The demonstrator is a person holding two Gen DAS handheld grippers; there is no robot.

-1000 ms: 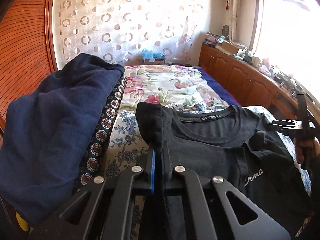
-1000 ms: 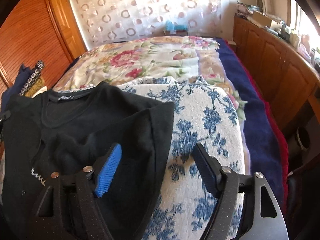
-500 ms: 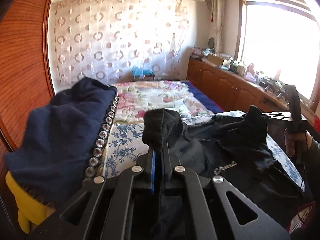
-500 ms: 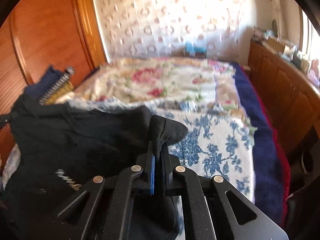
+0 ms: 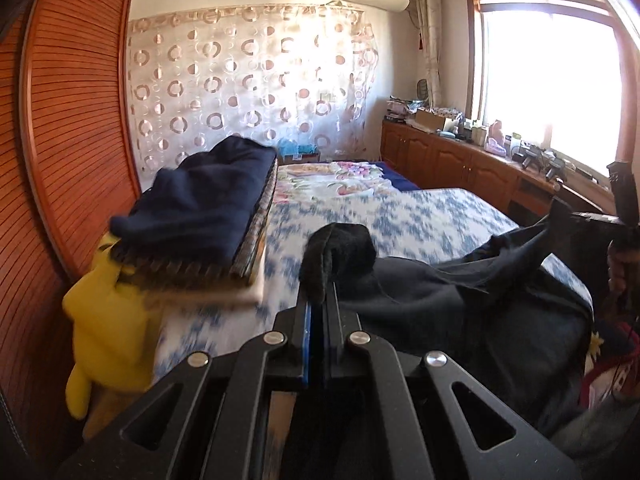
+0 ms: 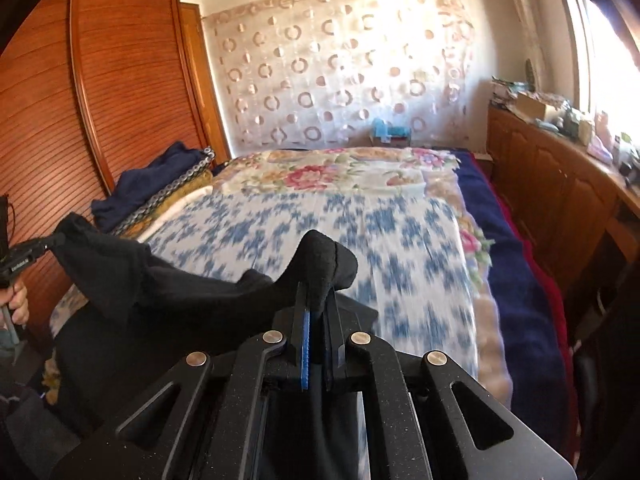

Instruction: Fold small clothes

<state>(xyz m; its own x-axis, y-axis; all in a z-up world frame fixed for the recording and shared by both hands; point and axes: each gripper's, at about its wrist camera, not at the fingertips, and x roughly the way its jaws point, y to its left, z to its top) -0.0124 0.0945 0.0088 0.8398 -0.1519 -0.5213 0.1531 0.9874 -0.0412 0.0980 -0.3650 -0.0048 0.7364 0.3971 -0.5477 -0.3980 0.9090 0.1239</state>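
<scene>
Both grippers, left gripper and right gripper, pinch the black shirt.

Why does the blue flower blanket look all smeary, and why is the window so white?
In the left wrist view the blue flower blanket is streaked by motion blur, the window is blown out by sunlight, while the left gripper stays sharp. In the right wrist view the same blanket smears too, and the curtain glows with glare.

Left tongs clamped on black shirt, lifted above blue-flowered bedspread
</scene>
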